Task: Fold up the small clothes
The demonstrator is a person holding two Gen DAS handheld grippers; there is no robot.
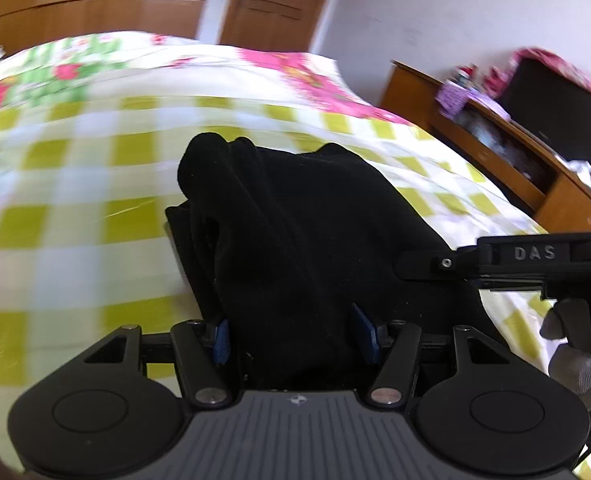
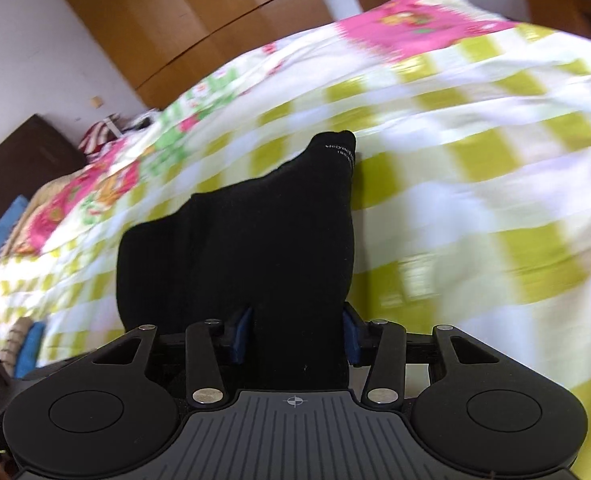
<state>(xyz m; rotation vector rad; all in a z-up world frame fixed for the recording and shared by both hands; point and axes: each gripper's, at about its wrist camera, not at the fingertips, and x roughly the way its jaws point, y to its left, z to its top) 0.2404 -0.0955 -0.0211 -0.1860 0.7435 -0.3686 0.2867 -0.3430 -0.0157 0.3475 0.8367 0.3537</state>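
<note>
A: On the left we logged the left gripper (image 1: 295,336) with its blue fingers (image 1: 220,340) closed on a thick bunch of the black garment (image 1: 295,208). The cloth filled the gap from pad to pad and rose ahead of the camera in loose folds, above the checked bedspread (image 1: 55,184).

B: Agreed. Further right in that view we saw the right gripper (image 1: 507,258) side-on, with a gloved hand (image 1: 571,348) on its handle.

A: From its own camera, the right gripper (image 2: 295,336) held a narrower, flatter fold of the same black garment (image 2: 247,248). Its fingers (image 2: 242,334) pressed on the cloth from both sides, and a corner with small white print stood up at the far end. The bedspread (image 2: 475,160) was streaked with blur.

B: So we judged the garment was carried between both tools, above the bed, not laid flat.

A: Risks we noted: the left bunch was bulky and uneven, so layers could slip out singly and spoil the fold. The right grip looked near the cloth's edge, so a quick pull could drag it free.

B: If the two hands drifted apart, tension could strip one grip. If they closed in, the slack middle could sag and crease.
</note>
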